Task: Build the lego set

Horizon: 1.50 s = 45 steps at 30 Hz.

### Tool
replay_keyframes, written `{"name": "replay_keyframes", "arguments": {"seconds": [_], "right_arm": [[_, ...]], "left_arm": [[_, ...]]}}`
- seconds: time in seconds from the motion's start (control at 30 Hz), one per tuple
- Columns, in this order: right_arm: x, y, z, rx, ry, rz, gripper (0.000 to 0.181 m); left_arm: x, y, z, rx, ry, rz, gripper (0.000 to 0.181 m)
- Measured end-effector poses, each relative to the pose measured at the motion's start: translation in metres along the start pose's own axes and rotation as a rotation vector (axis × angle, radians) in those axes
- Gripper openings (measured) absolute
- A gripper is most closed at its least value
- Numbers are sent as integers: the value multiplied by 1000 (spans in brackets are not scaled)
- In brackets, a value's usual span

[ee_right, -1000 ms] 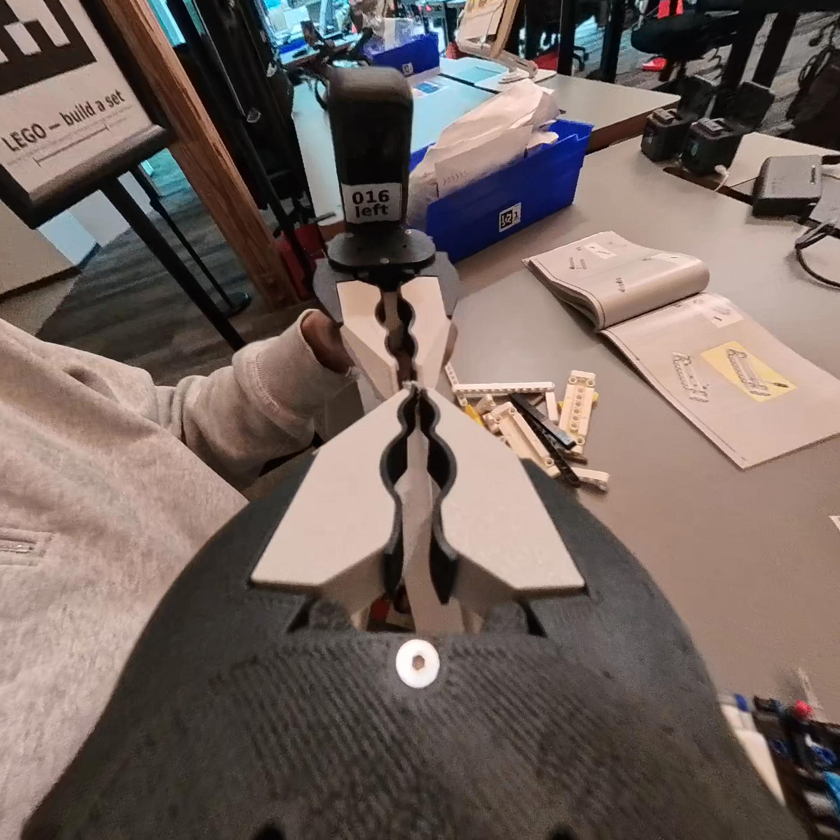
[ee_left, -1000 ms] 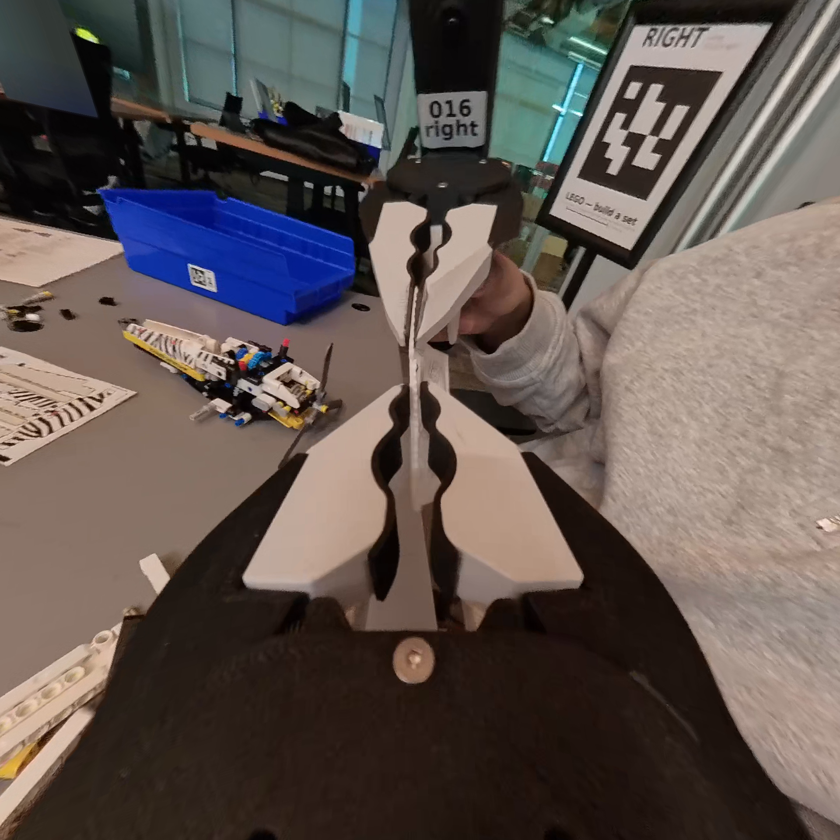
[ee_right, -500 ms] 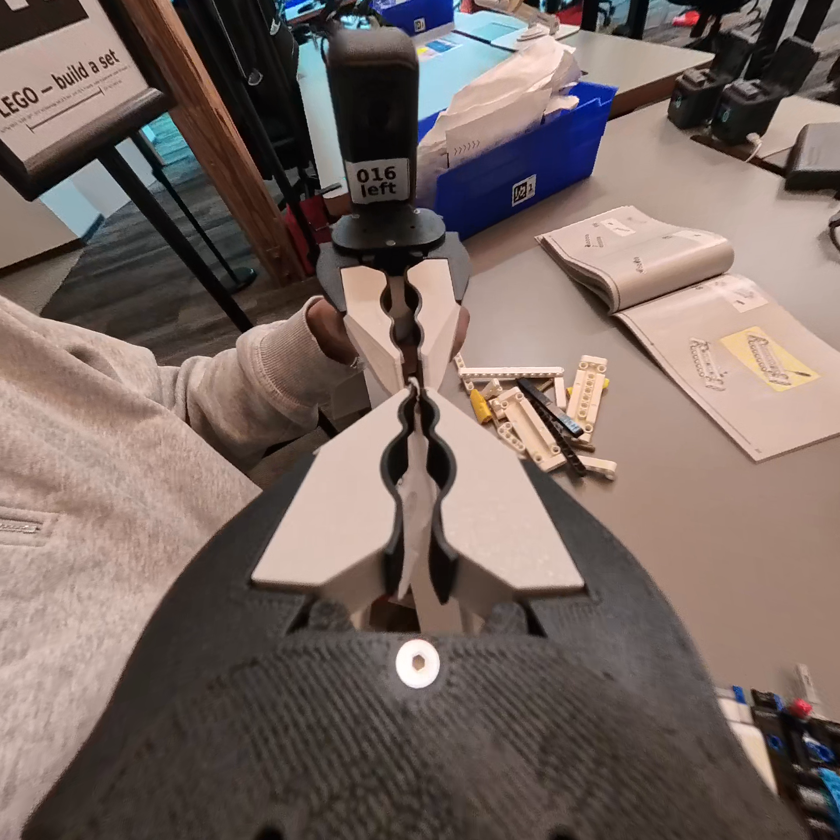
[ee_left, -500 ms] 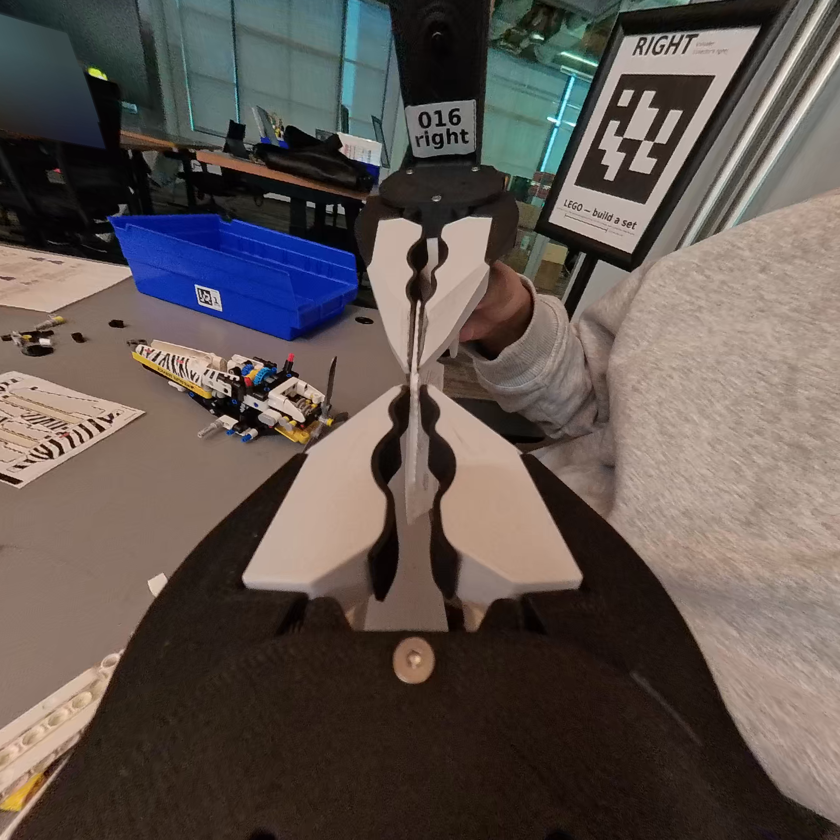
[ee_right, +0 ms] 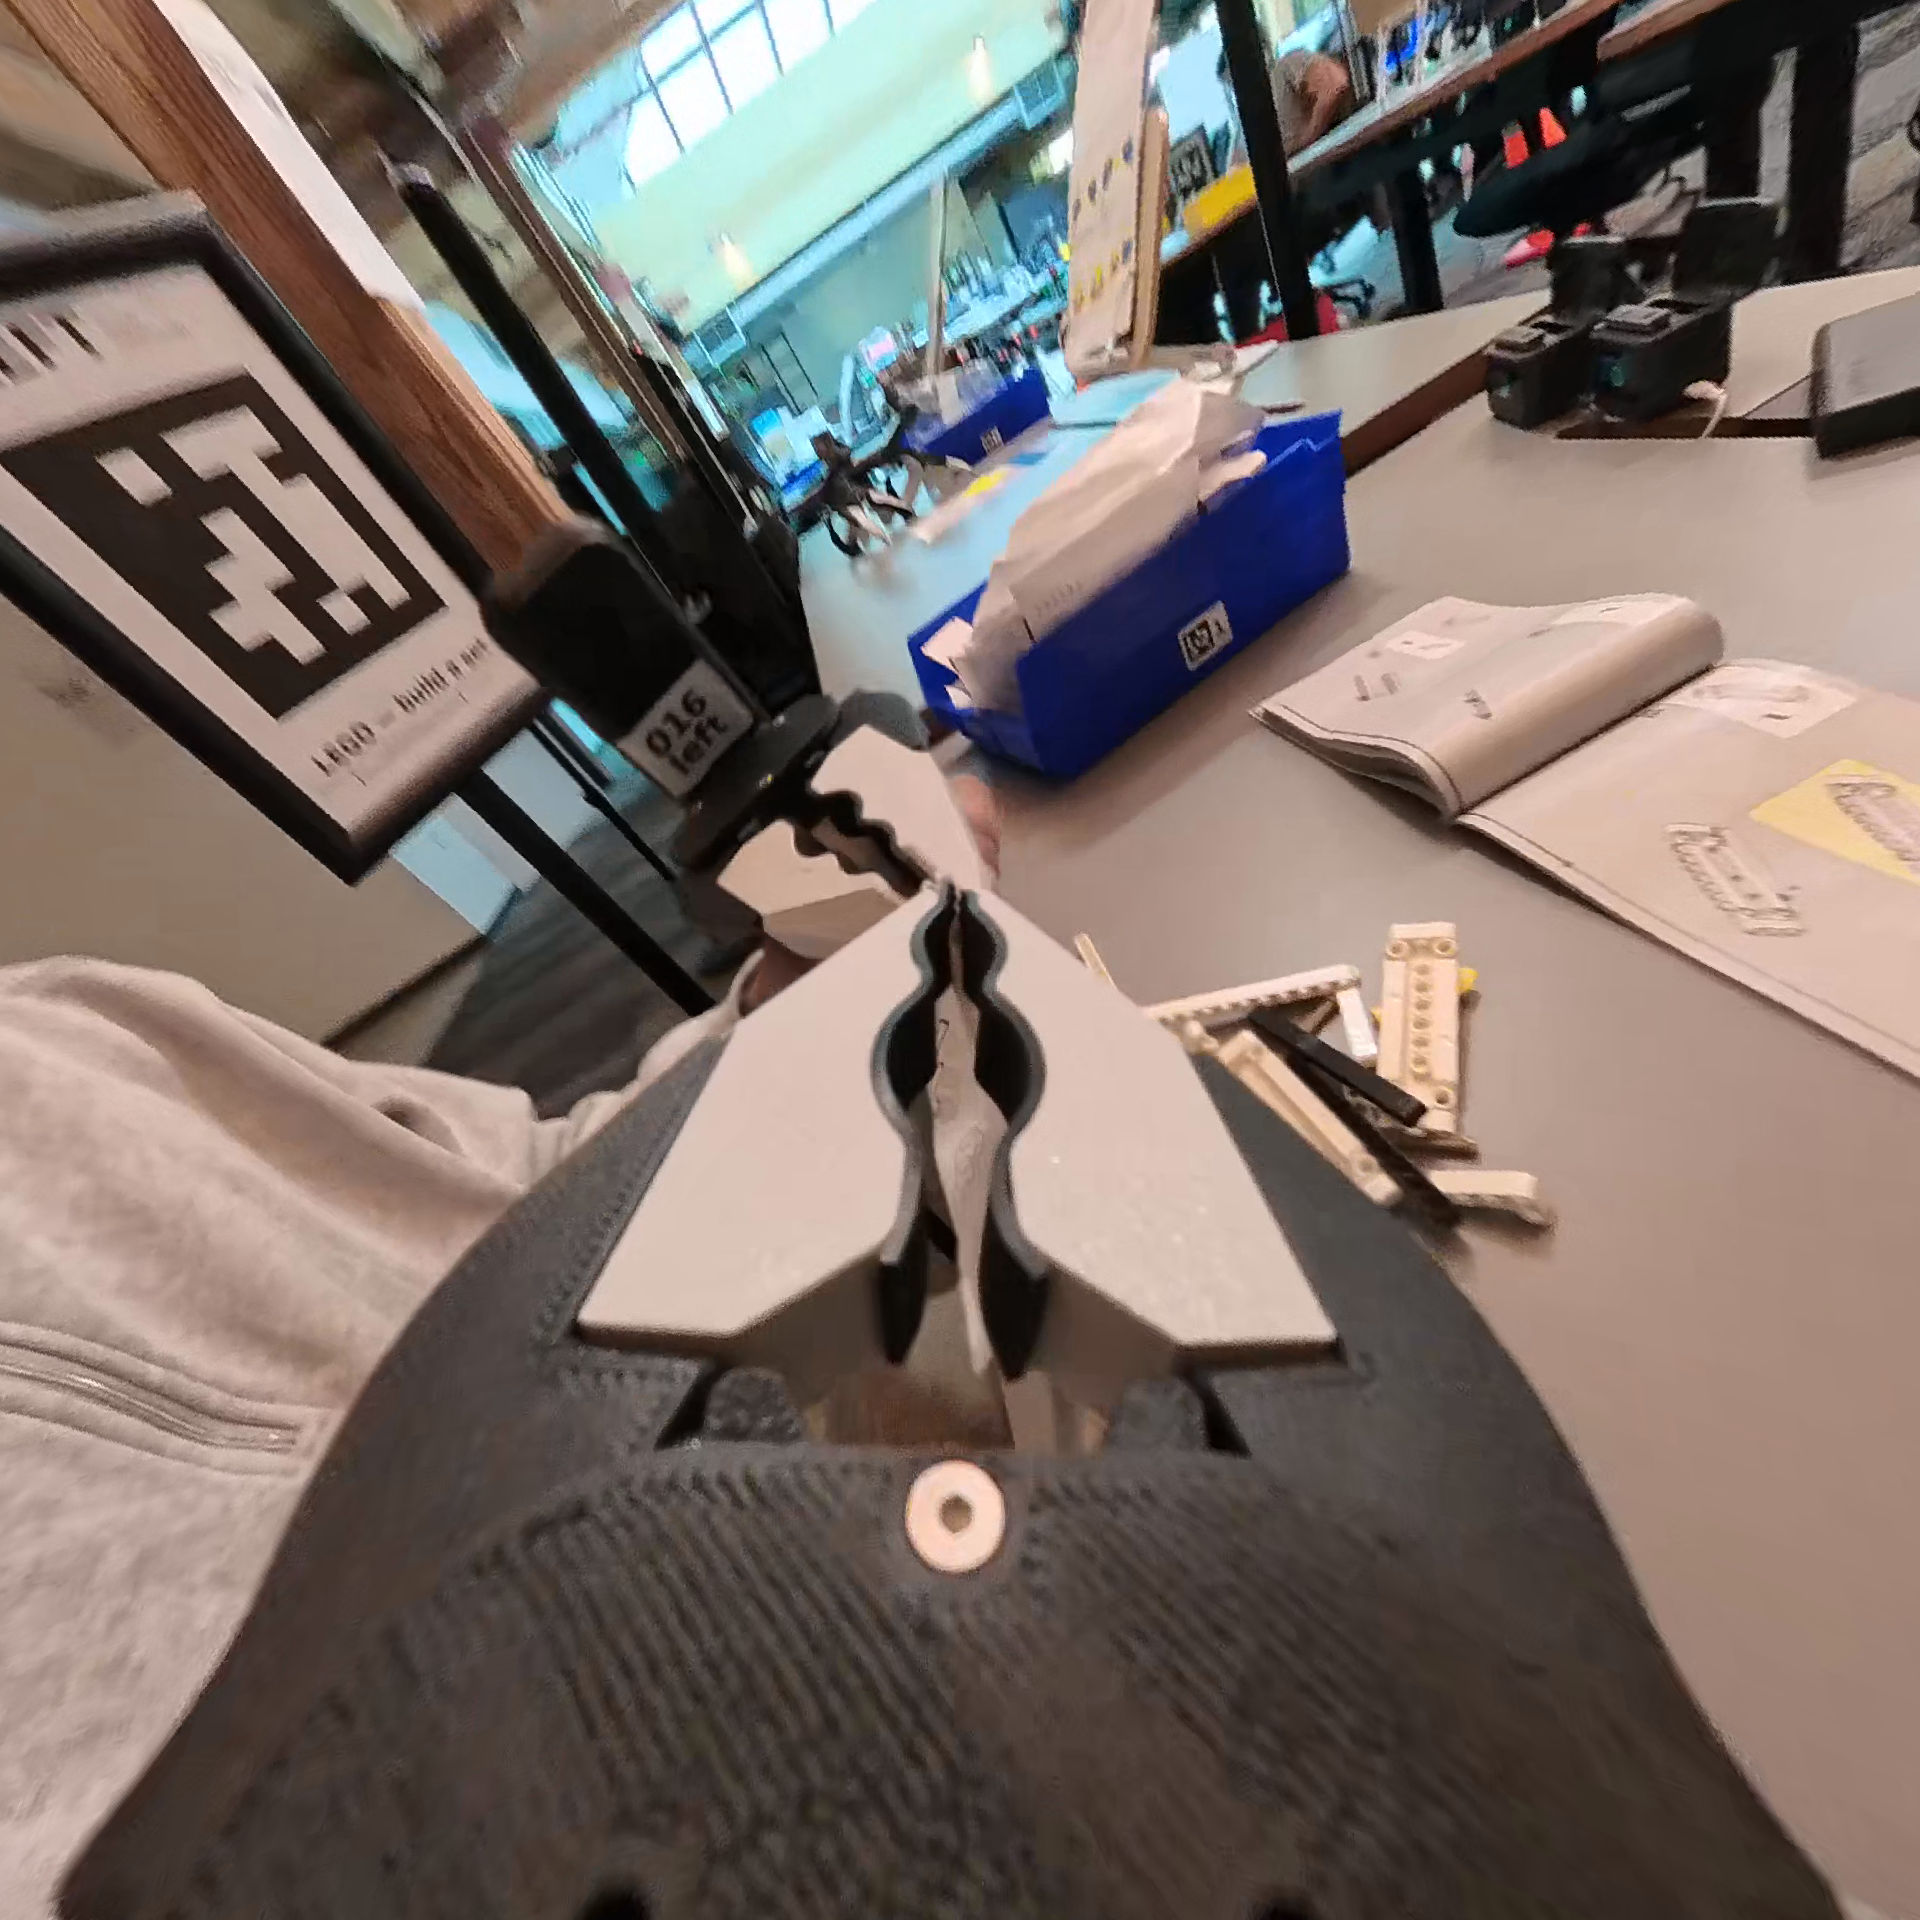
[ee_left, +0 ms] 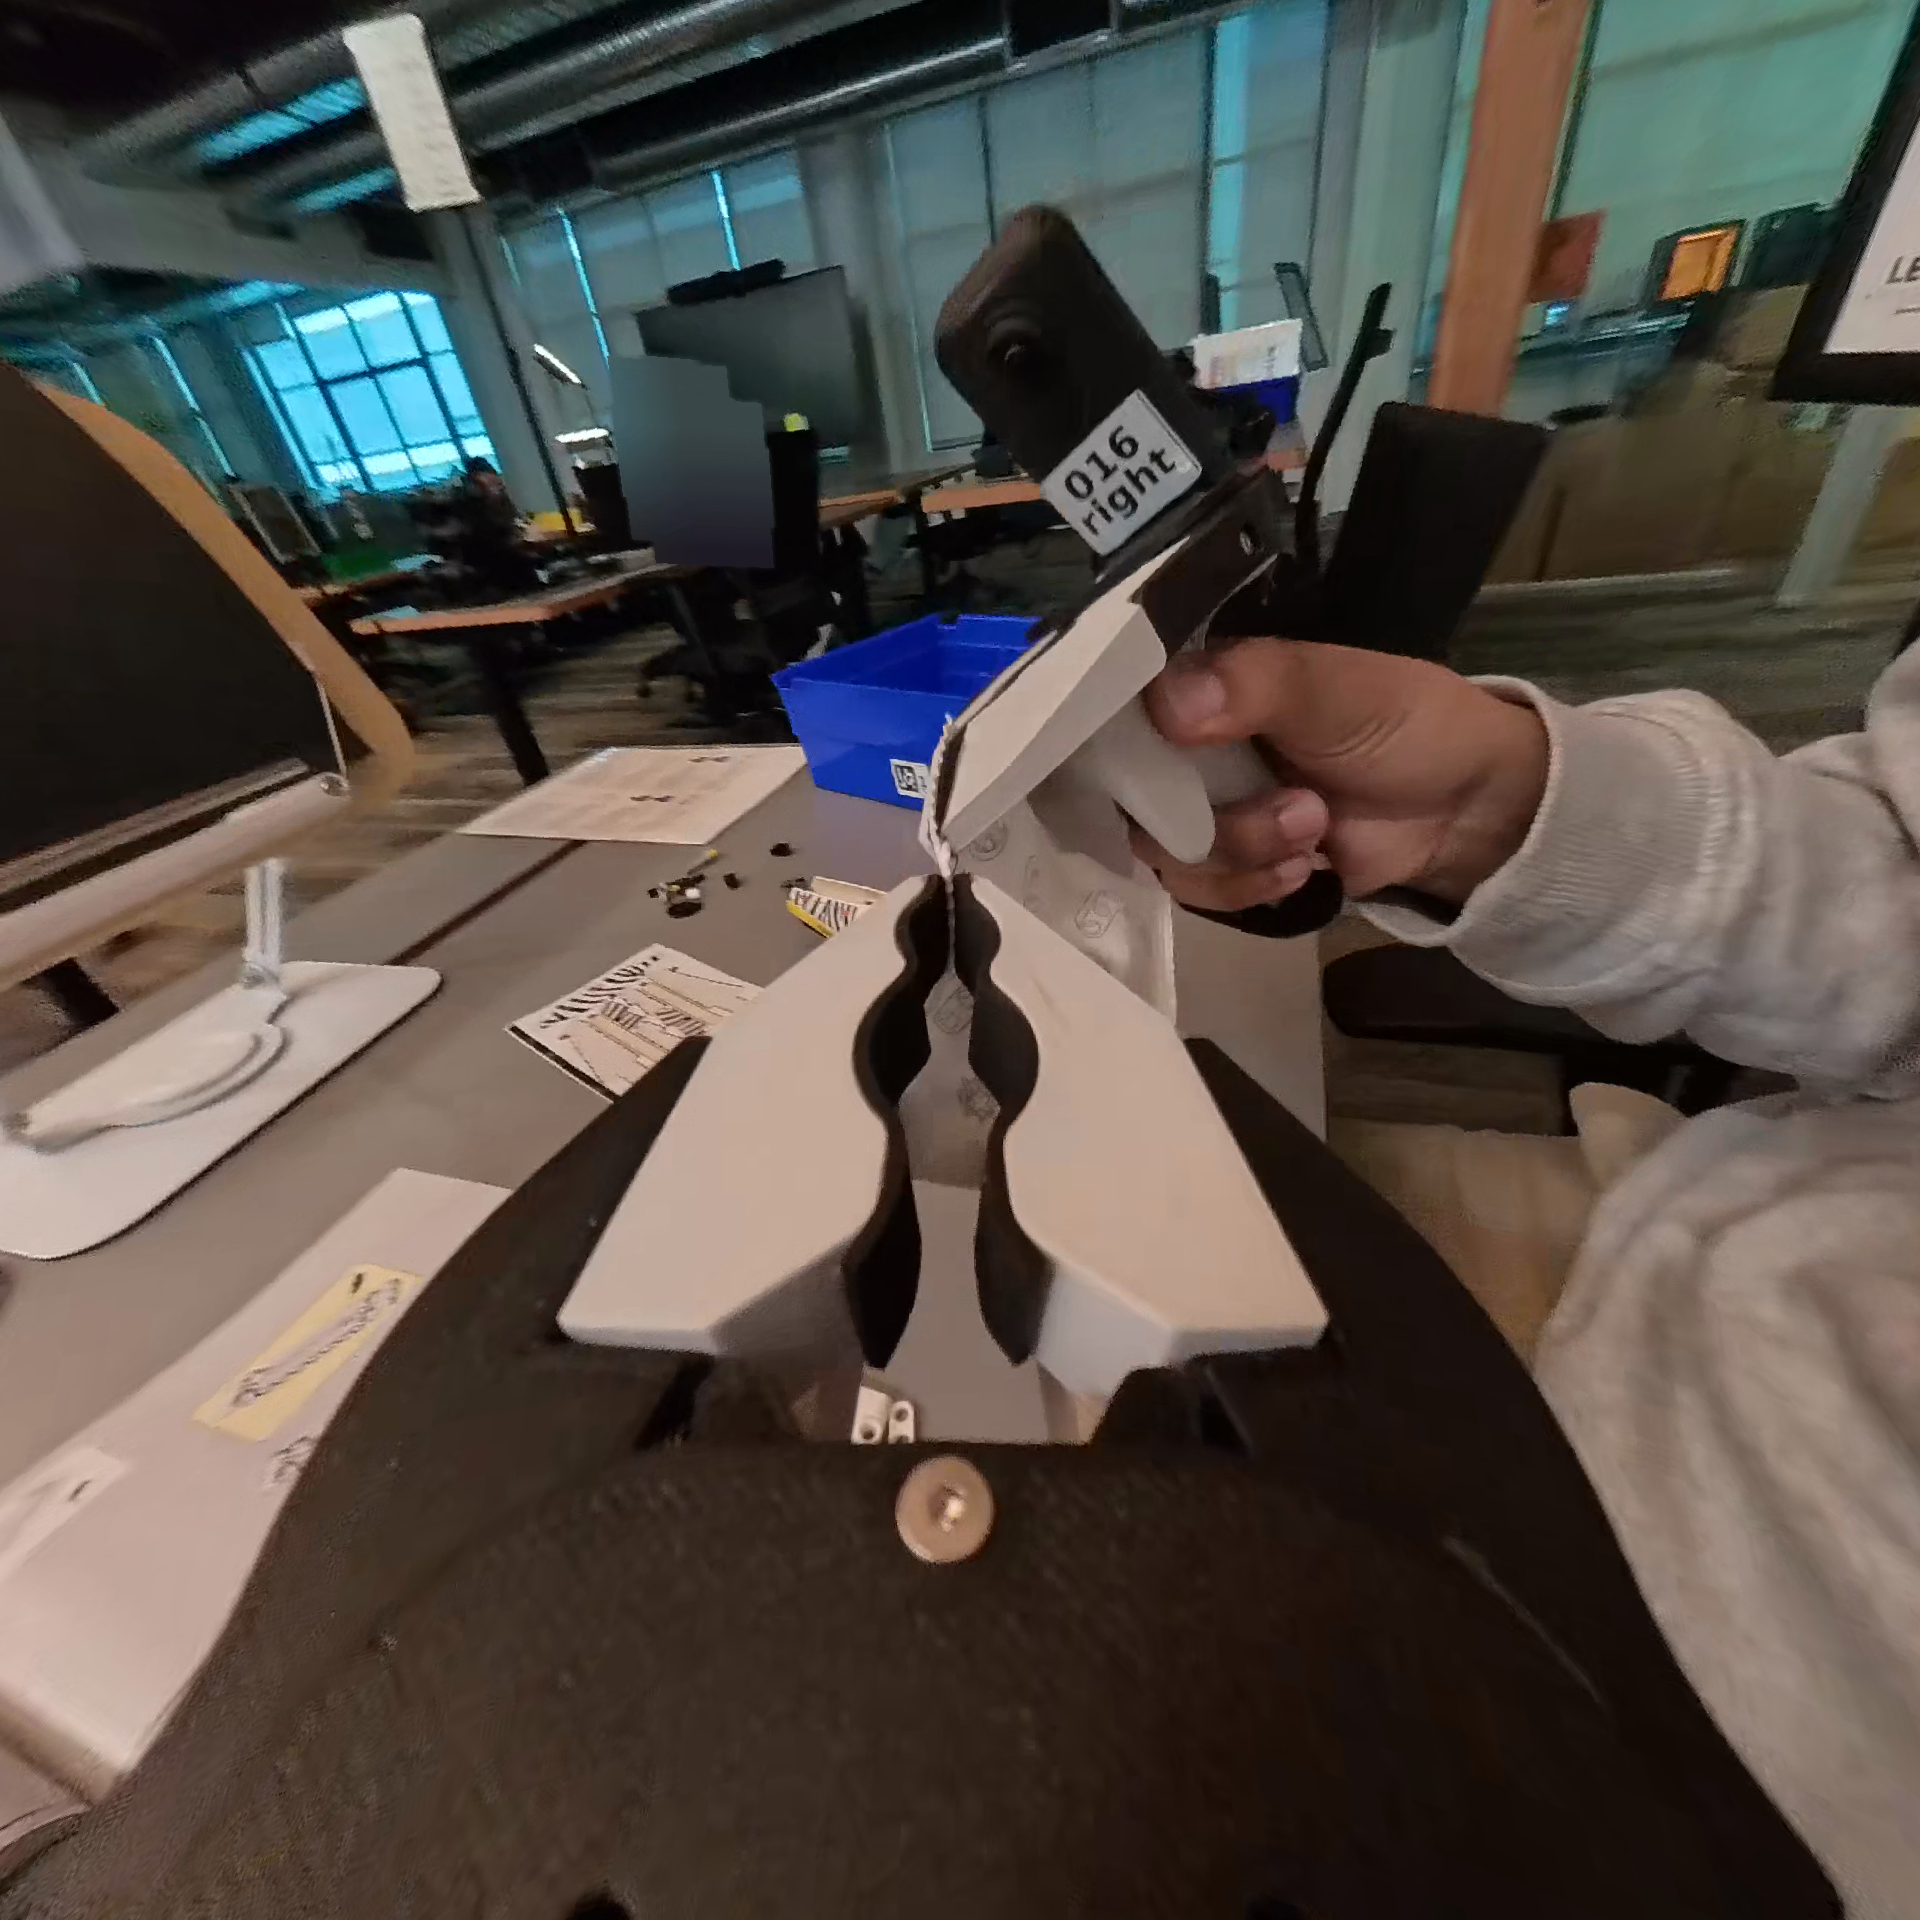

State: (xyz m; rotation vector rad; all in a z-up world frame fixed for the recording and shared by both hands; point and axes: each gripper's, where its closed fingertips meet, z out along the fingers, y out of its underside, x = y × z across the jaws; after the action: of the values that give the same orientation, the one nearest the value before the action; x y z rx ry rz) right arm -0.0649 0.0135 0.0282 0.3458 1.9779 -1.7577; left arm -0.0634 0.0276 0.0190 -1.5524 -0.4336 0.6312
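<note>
**Two handheld grippers pinch a clear plastic bag between them above a grey work table**

The setting is a large open workshop with tall windows, exposed ceiling pipes and rows of desks. A smooth grey table (ee_right: 1714,1299) fills the foreground. On it, in the right wrist view, lie an open instruction booklet (ee_right: 1621,748), a blue plastic bin stuffed with white paper bags (ee_right: 1174,613), and a small heap of loose white and black lego beams (ee_right: 1361,1049). A framed sign with a black-and-white square marker (ee_right: 218,540) stands on a black stand at the table's edge beside a wooden post.

In the left wrist view the table also carries a second, open blue bin (ee_left: 904,696), a zebra-striped sticker sheet (ee_left: 634,1013), a few tiny black lego bits (ee_left: 691,891), a printed page (ee_left: 644,795) and the white foot of a monitor (ee_left: 208,1049).

The left gripper (ee_left: 948,896) has its white fingers pressed together at the tips, pinching the edge of a thin, crinkled transparent plastic bag (ee_left: 1070,904). The right gripper (ee_left: 940,826), held in a hand (ee_left: 1361,769) with a grey sleeve, is tilted and meets it tip to tip, its fingers also closed on the same bag. The bag hangs in the air between the two grippers, above the table's near edge. In the right wrist view a strip of the bag (ee_right: 961,1143) runs back between the right gripper's (ee_right: 954,902) wavy black pads. What the bag contains cannot be made out.
</note>
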Motion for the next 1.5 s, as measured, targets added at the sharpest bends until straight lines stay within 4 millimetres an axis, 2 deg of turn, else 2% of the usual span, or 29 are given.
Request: {"name": "replay_keyframes", "arguments": {"seconds": [0.2,0.53,0.63,0.73,0.83,0.9,1.03,1.1,1.17,1.27,1.33,1.4,1.5], "right_arm": [[1,-6,3,102,-11,56,0],[9,-5,7,180,-19,146,0],[13,-3,7,204,-44,203,0],[11,-4,7,250,-139,317,0],[8,-6,7,311,-240,419,0],[5,-8,8,345,-278,436,0],[5,-5,10,279,-149,204,0],[2,-14,2,283,-89,84,0],[-5,-14,0,217,-67,6,0],[-10,-7,4,125,-20,-76,21],[-12,-1,6,69,-3,-108,19],[-13,2,6,35,-2,-123,0],[-13,2,2,17,12,-138,0]], "left_arm": [[-4,-4,-2,20,-56,52,0],[-9,2,-2,-59,-195,293,0],[-10,6,-1,-89,-233,373,0],[-8,4,-3,-68,-222,389,0],[-7,0,-5,-21,-194,337,0],[-8,-2,-7,31,-135,210,0],[-8,0,-11,86,66,-126,0],[-5,-3,-15,116,154,-225,0],[-3,-5,-17,131,207,-286,0],[3,5,-11,63,237,-300,0],[9,6,-9,48,268,-305,0],[13,3,-8,62,298,-321,0],[17,2,-5,80,323,-336,0]]}}
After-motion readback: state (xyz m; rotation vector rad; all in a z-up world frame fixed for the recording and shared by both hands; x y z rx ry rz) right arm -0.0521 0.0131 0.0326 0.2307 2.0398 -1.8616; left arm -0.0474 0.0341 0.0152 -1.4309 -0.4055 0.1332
